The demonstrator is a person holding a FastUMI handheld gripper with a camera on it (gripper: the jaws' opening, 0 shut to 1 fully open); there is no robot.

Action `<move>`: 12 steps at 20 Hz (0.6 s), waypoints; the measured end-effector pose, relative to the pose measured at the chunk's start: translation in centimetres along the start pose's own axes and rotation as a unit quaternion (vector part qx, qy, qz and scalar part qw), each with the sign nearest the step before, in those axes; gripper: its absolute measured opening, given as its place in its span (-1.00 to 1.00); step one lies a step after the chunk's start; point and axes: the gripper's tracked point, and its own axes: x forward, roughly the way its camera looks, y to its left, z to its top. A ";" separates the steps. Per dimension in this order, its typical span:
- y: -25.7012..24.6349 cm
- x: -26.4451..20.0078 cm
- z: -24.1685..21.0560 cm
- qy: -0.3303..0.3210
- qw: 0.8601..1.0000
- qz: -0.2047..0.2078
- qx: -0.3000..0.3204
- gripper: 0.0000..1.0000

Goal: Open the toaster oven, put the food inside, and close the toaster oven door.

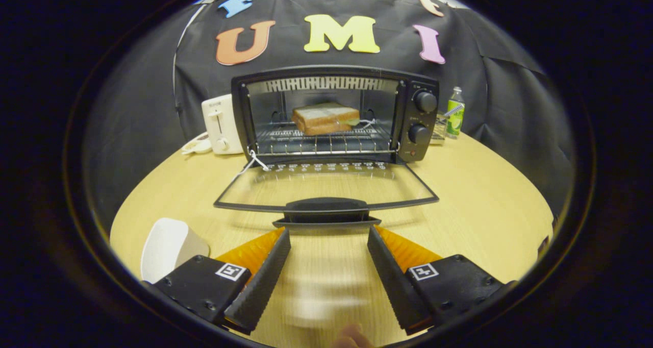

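The gripper (pixel 329 235) sits nearest, its jaws spread wide and holding nothing, the fingertips just short of the door handle (pixel 326 208) with bare table (pixel 484 210) between them. The door (pixel 326 187) lies folded fully down, its glass pane nearly flat over the table, and the handle sits centred ahead of the gap between the fingers. Beyond it the oven (pixel 334 116) stands open with the sandwich (pixel 325 118) already on the wire rack, toward the back. So the job left, as I judge it, is the closing. The risk is in the lift: the handle is low and close to the table, so fingers coming in too flat may scrape the wood or slide under without catching. A grip off centre could twist the door. A string (pixel 253 162) hangs at the left hinge corner and might snag in the seam. A white toaster (pixel 220 124) stands just left of the oven, a green bottle (pixel 455 112) right, a white dish (pixel 168 246) beside the left finger.
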 end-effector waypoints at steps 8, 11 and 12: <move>0.4 1.0 0.0 0.026 1.000 0.006 -0.003 1.00; 0.4 1.1 0.1 0.023 1.000 0.005 -0.001 1.00; 0.4 1.1 0.1 0.023 1.000 0.005 -0.001 1.00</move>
